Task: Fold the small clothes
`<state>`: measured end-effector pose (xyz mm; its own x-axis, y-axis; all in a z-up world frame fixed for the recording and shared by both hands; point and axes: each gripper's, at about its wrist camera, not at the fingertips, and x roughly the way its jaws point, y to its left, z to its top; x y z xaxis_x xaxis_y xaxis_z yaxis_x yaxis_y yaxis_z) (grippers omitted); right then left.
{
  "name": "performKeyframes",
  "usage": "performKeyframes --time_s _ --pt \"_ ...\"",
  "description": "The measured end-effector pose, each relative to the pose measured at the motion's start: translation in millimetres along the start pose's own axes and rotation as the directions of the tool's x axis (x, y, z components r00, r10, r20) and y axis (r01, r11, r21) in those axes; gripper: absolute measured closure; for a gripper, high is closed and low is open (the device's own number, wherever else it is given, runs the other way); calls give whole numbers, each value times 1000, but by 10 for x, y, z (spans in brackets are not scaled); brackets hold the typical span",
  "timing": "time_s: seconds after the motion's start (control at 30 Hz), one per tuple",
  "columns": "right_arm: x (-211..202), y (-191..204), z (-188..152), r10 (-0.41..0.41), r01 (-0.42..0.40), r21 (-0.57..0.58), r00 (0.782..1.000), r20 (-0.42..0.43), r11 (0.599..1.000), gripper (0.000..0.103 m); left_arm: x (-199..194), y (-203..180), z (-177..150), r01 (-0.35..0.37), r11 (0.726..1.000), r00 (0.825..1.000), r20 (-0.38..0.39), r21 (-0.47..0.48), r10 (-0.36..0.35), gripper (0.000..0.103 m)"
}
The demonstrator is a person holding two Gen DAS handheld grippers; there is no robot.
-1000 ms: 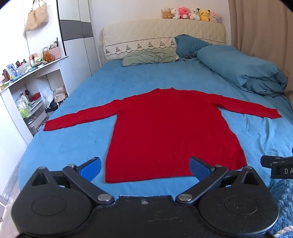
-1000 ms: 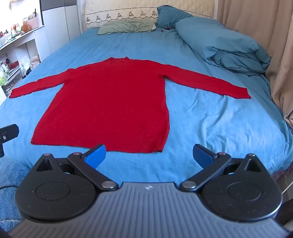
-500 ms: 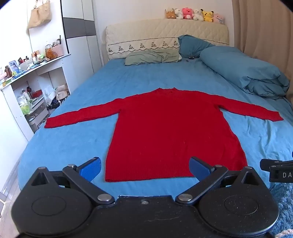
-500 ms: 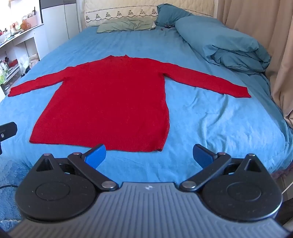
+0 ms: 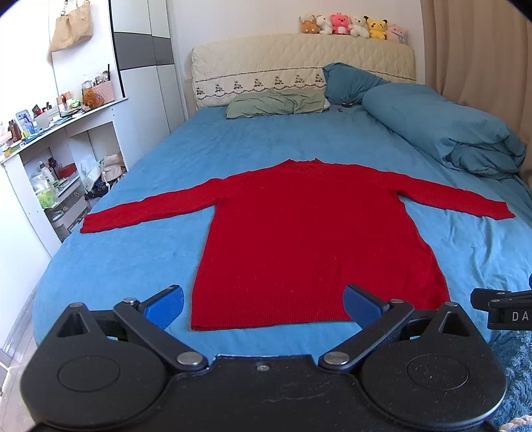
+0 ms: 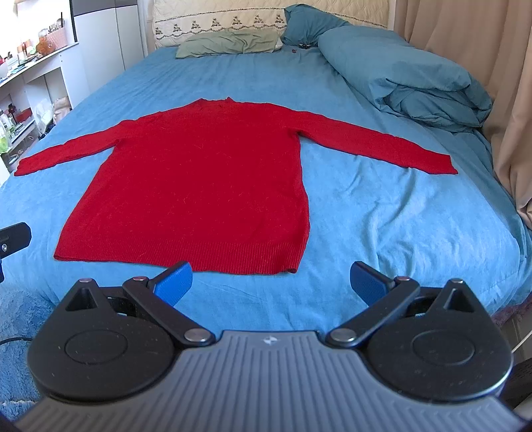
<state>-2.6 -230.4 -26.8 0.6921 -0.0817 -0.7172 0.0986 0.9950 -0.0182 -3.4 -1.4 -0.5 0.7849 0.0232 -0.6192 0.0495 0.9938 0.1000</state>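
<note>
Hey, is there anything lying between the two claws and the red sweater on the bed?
Nothing visible. The red sweater lies flat with only bare blue sheet between its hem and the open left claw and right claw.

I've tipped the left claw (image 5: 262,304) upward a little, so the headboard (image 5: 302,66) sits lower in its view. My right claw (image 6: 271,280) edged nearer the red sweater (image 6: 199,186) hem.

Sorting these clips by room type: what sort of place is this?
A bedroom, most likely: a red sweater lies flat on a made bed with pillows, a folded duvet and soft toys on the headboard.
</note>
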Motion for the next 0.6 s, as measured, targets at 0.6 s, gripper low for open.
performKeyframes --time_s 0.6 --pt "18 7 -4 -2 2 2 1000 -3 1000 0 22 5 -17 3 1000 1000 -3 -2 -3 0"
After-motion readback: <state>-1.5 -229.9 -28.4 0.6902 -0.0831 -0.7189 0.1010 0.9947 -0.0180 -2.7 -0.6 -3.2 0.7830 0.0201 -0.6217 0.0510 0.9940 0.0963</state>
